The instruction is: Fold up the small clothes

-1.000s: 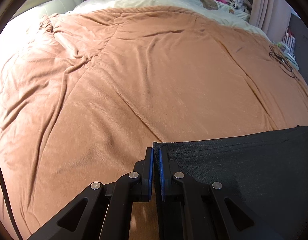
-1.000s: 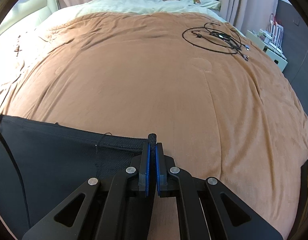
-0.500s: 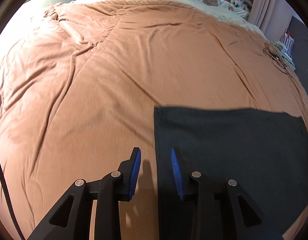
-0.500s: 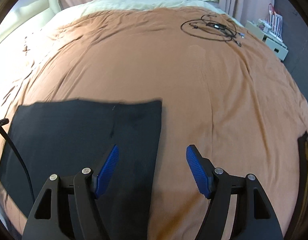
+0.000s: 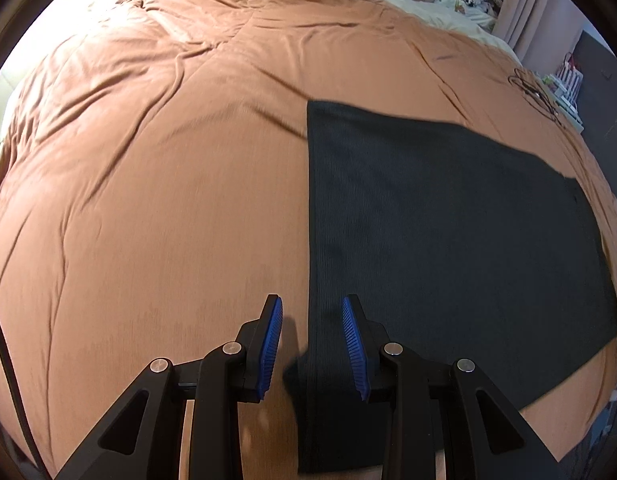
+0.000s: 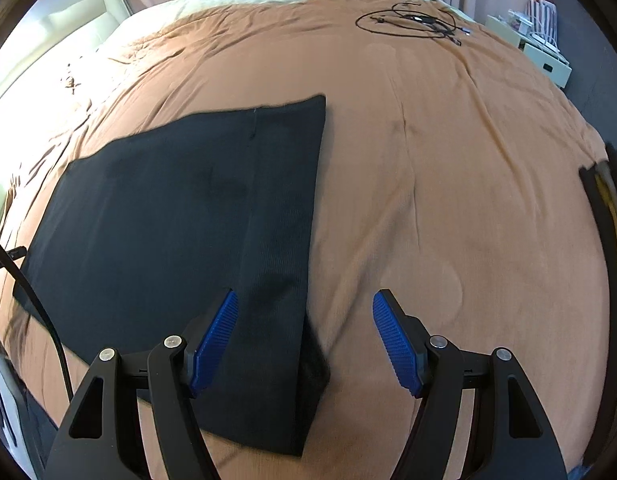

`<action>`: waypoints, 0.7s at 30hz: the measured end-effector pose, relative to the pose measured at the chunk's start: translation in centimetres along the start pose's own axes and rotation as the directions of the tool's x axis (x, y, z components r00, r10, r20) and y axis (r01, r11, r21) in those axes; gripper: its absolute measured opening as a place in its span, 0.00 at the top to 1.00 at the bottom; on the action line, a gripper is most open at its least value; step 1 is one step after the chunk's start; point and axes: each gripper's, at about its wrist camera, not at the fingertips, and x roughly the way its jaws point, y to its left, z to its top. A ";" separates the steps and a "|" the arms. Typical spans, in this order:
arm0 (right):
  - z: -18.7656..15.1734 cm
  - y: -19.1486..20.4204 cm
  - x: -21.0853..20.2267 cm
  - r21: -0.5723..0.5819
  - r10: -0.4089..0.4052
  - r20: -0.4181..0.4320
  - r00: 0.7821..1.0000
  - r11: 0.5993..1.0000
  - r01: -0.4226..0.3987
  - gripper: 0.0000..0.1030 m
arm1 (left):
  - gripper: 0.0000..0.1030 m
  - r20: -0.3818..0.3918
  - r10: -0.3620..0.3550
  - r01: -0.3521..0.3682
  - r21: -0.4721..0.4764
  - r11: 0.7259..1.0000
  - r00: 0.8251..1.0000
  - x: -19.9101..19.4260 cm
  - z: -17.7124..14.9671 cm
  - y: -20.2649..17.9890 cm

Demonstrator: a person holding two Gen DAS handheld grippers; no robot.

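Hovering with my left claw (image 5: 312, 344) part open and my right claw (image 6: 305, 340) wide, both empty, over the black garment (image 5: 448, 232) lying flat on the brown bedspread (image 5: 168, 184), I judge a careless regrasp could pinch bedspread too and spoil the fold.

Dark ribbed garment (image 5: 448, 232) lies flat on brown bedspread (image 5: 168, 200), folded to approx. rectangle, near edge slightly rumpled.
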 end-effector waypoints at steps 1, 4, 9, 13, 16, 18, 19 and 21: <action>-0.5 0.0 -0.2 0.000 -0.001 -0.004 1.000 1.000 0.001 0.33 | 0.68 0.001 0.002 -0.002 -0.001 1.000 1.000 -0.2 -0.5 0.1; -2.0 0.1 -0.6 -0.003 -0.003 -0.017 1.000 1.000 0.003 0.33 | 0.68 -0.006 0.006 -0.006 -0.010 1.000 1.000 -0.4 -2.2 0.4; -4.6 0.0 -0.6 -0.005 -0.032 -0.050 0.998 0.999 0.032 0.34 | 0.67 -0.025 0.022 -0.022 -0.020 1.000 0.999 -0.4 -4.9 0.7; -6.2 -0.2 -1.0 0.008 -0.051 -0.050 0.997 0.999 0.052 0.36 | 0.65 -0.011 0.034 -0.034 -0.013 0.999 0.999 -1.1 -6.3 0.8; -6.6 -0.3 -2.0 0.039 -0.033 -0.038 0.999 0.999 0.034 0.40 | 0.65 -0.009 0.029 -0.030 -0.015 0.999 1.000 -1.6 -7.0 0.9; -7.3 -0.2 -2.8 0.062 0.003 -0.021 1.000 0.998 -0.002 0.41 | 0.65 -0.003 0.007 -0.007 -0.041 0.999 1.000 -2.2 -7.3 1.3; -7.4 -0.4 -3.2 0.083 0.032 -0.007 0.999 0.996 -0.031 0.41 | 0.65 0.000 -0.012 0.012 -0.060 0.998 1.000 -2.4 -7.4 1.5; -7.4 -0.7 -3.7 0.121 0.079 0.016 0.997 0.989 -0.081 0.41 | 0.65 0.015 -0.062 0.063 -0.105 0.992 0.998 -2.9 -7.6 2.0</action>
